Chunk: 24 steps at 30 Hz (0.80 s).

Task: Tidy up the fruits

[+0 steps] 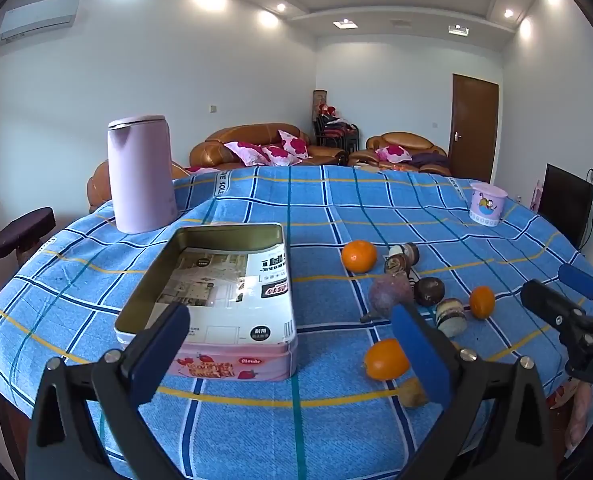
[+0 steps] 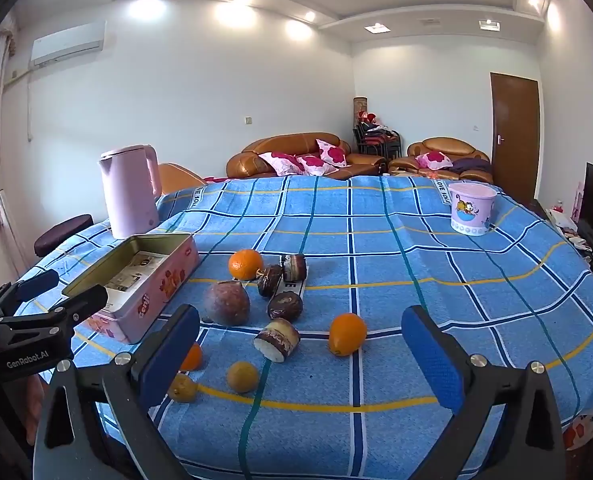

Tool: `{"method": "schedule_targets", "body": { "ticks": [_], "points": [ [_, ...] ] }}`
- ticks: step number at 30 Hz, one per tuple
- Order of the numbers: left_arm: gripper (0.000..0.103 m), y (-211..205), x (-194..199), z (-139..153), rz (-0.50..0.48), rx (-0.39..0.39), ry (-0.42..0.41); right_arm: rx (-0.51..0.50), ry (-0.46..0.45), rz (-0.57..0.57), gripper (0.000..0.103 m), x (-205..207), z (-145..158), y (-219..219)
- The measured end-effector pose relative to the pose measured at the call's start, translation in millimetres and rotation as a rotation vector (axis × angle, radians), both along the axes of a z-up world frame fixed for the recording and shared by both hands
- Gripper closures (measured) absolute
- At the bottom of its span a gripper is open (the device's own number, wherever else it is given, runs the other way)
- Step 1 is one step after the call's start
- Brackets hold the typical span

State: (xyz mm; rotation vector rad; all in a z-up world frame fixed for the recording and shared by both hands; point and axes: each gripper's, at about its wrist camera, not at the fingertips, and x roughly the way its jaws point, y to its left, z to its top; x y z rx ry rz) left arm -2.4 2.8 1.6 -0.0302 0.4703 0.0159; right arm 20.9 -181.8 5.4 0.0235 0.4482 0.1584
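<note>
Tongs, left (image 1: 292, 344) and right (image 2: 300, 344), gape wide above scattered oranges (image 2: 347, 334) beside tin (image 1: 216, 292).

It was a home's living room — brown leather sofas (image 2: 296, 152) with pink floral cushions (image 2: 328, 152) lined the far wall, and a wall air conditioner (image 2: 68, 42) hung high. A table under a blue checked cloth (image 2: 416, 248) carried a pink kettle (image 2: 128, 192) — beside a wooden door (image 2: 514, 132) and recessed ceiling lights.
</note>
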Motion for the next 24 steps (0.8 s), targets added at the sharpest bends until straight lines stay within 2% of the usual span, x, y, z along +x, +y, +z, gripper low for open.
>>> {"method": "schedule_targets", "body": {
  "ticks": [24],
  "points": [
    [0.000,1.0,0.0,1.2,0.001,0.002,-0.004,0.002,-0.007,0.005,0.001,-1.9,1.2,4.6]
  ]
}}
